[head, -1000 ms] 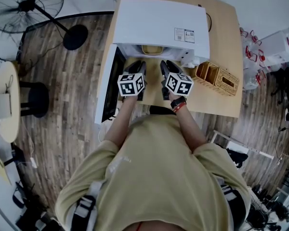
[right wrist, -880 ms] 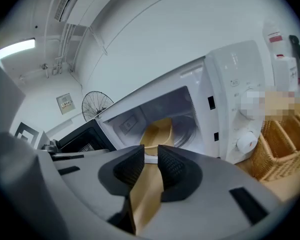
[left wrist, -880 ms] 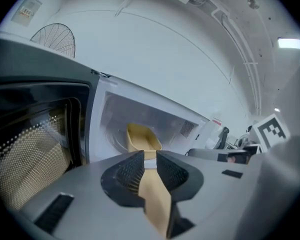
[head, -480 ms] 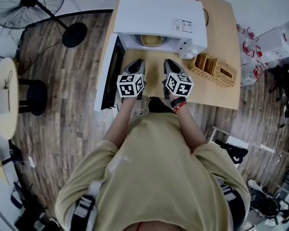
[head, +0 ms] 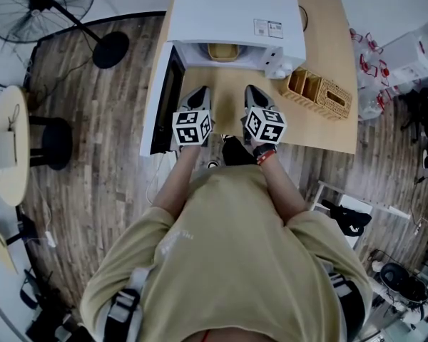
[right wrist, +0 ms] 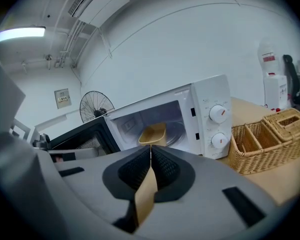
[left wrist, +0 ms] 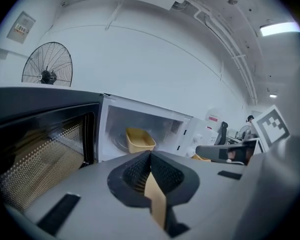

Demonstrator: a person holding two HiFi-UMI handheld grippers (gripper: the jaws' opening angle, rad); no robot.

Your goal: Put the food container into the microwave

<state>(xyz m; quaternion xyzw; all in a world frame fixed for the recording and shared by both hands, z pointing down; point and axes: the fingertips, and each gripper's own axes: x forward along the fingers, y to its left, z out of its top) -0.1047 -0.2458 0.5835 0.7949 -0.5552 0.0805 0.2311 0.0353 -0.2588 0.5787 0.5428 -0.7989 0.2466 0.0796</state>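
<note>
Both tongs have drawn back from the mouth of the microwave [head: 235,13] since a second ago. Their tips were at the opening then and now stand clear of it, over the bare table [head: 335,130] in front. The oven itself has not shifted.

Its door [head: 162,98] hangs wide open on the left, edge-on to me from above, with its mesh window filling the left of my left gripper view. The food container [head: 222,50], a yellow tub, sits inside the cavity on the turntable, apart from both tongs. So I judge the placing itself to be done.

It lies straight ahead and a little above the line of each tip, roughly midway between my two hands. From above the roof hides its back half, so I cannot say for sure which way its long side runs, though the right gripper view suggests it points into the oven.

My left tongs [head: 200,91] are closed tip to tip with nothing between them. My right tongs [head: 253,90] have just been closing and are now shut on nothing as well.

If the door is to be swung shut next, it stands just beside my left tongs and well apart from my right, so the left hand is the nearer one.
</note>
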